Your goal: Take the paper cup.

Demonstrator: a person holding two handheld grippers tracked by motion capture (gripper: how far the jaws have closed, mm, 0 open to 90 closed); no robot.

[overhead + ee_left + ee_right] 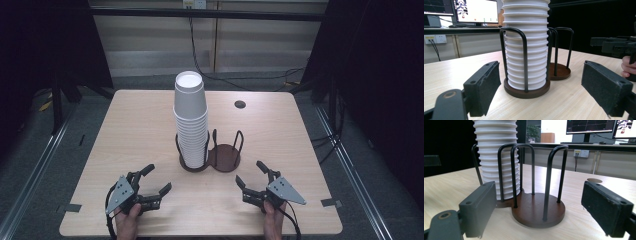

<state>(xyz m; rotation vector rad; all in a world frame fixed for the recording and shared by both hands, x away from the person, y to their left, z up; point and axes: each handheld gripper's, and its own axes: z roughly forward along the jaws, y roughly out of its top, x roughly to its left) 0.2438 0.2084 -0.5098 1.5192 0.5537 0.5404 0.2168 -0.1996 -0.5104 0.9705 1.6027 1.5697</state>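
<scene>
A tall stack of white paper cups (190,120) stands upside down in the left ring of a brown double cup holder (226,159) with black wire hoops, at the table's middle. The holder's right ring (537,208) holds nothing. My left gripper (157,178) rests open near the front left of the table, aimed at the cup stack (527,47). At the front right my right gripper (250,173) is open too, facing the holder's bare ring with the cup stack (496,157) behind it. Nothing sits between either pair of jaws.
The light wooden table (135,125) has a round cable hole (240,104) at the back right. Tape marks (331,202) sit at the front corners. Monitors (475,11) and a wall lie beyond the table. Dark curtains flank both sides.
</scene>
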